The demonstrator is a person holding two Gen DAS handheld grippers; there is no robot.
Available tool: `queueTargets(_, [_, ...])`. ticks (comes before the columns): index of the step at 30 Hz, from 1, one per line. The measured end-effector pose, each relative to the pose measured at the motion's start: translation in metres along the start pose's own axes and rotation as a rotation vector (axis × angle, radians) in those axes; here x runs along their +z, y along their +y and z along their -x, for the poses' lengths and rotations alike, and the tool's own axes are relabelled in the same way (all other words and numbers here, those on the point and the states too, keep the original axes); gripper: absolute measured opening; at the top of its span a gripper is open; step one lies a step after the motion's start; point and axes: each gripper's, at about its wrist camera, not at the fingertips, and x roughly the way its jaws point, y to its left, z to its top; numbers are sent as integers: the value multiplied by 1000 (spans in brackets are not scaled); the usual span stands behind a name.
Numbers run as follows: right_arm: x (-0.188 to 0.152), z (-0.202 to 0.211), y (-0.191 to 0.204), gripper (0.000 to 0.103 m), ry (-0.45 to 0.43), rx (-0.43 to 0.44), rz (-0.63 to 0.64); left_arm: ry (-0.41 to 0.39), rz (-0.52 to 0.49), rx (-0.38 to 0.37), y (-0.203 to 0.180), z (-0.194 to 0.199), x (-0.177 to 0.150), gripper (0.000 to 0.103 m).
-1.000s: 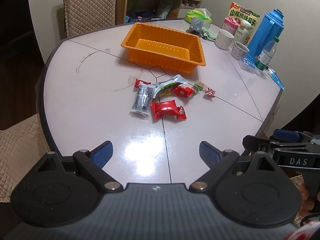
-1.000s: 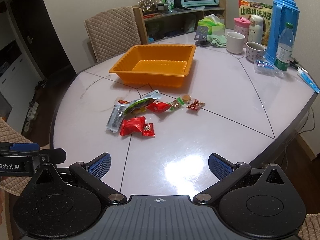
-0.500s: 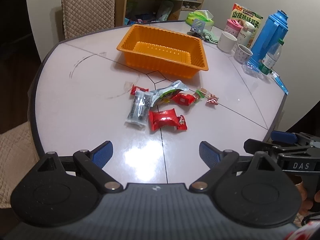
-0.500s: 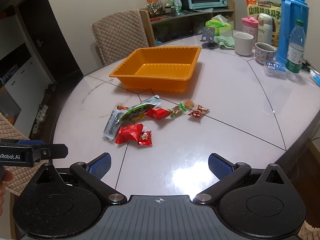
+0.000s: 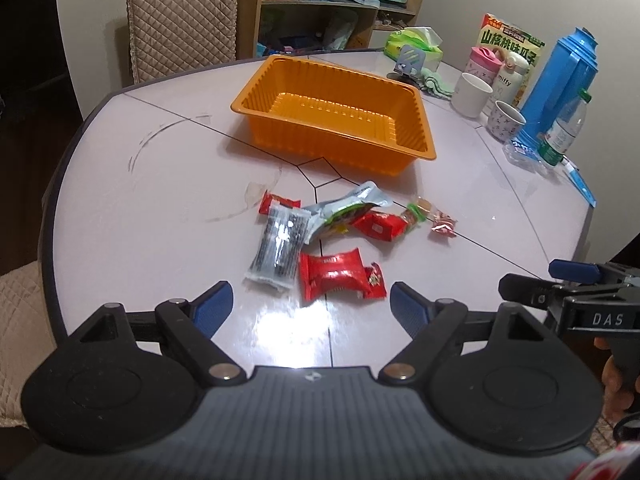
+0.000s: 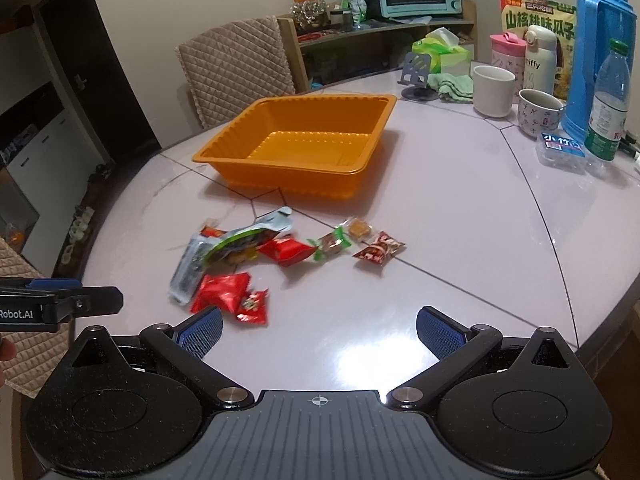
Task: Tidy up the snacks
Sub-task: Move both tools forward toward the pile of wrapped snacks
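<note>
While orange tray (image 5: 412, 151) sits empty at far side, nothing sorted yet: snack packets (image 5: 332, 276) all loose on table (image 5: 160, 208) just near of tray. Left gripper (image 5: 310, 306), right gripper (image 6: 318, 330) both spread wide, nothing held.

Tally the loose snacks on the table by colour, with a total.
Red packs: 5
Clear-black pack: 1
Silver-green pouch: 1
Green candy: 1
Orange candy: 1
Total: 9
</note>
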Motion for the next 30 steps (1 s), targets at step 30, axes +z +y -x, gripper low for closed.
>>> queueTargets(30, [38,-84,-49,88,81,-21,-34,122,-70,48,26,-123,27,53])
